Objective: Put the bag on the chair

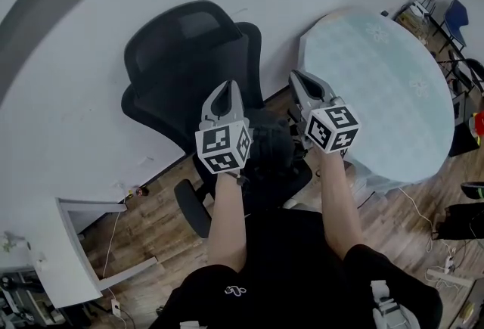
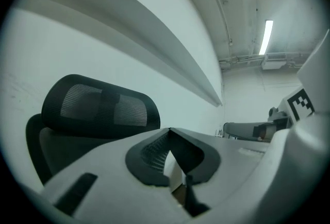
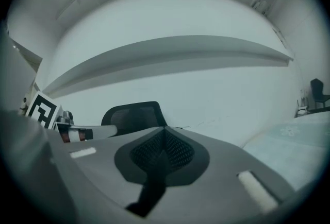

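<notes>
A black office chair (image 1: 189,63) with a mesh back stands against the white wall. A black bag (image 1: 268,147) lies on its seat, partly hidden behind the two gripper cubes. My left gripper (image 1: 227,87) is raised over the seat's left side and my right gripper (image 1: 296,76) over its right side. Both are shut with nothing between the pads, and both are above the bag and apart from it. The left gripper view shows the closed tips (image 2: 170,130) with the chair's headrest (image 2: 98,107) behind them. The right gripper view shows its closed tips (image 3: 165,129) in front of the headrest (image 3: 135,115).
A round table (image 1: 378,85) with a pale green cloth stands close to the chair's right side. A white desk (image 1: 45,244) is at the lower left. Cables and small items lie on the wooden floor (image 1: 151,206) at right. The person's legs are right in front of the chair.
</notes>
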### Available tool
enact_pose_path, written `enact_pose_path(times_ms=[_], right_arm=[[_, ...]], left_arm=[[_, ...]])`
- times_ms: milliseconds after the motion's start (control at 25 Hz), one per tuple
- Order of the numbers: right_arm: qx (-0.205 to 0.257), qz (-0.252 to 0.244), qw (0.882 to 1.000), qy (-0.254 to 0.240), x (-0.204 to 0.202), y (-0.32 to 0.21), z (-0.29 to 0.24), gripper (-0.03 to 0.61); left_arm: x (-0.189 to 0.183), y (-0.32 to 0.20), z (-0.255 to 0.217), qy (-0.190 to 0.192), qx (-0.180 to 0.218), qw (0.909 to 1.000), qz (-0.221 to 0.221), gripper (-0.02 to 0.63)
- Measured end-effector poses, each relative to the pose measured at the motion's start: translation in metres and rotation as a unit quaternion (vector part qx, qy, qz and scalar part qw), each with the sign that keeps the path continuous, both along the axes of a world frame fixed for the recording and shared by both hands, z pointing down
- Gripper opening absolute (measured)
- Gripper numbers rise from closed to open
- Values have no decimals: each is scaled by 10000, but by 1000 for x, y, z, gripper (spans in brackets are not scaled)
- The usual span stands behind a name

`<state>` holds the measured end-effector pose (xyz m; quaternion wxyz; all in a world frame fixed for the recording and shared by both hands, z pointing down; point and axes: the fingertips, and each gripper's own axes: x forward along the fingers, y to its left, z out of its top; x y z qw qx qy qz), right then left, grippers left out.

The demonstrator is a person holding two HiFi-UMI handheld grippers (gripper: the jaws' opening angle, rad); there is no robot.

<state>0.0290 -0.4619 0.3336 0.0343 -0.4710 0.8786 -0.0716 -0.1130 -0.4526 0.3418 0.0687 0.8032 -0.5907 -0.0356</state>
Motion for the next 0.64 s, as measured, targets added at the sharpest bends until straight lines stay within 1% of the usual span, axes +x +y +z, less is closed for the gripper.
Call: enact_pose_path(times_ms=[160, 640], right_arm=[[113, -13, 9999, 79, -4, -3, -5, 5], [241, -30, 9995, 221, -16, -10, -6, 5]], left_arm=[[1, -4, -2, 51, 12, 10000, 46, -2], [-5, -14, -5, 38, 72, 9999, 128, 0]])
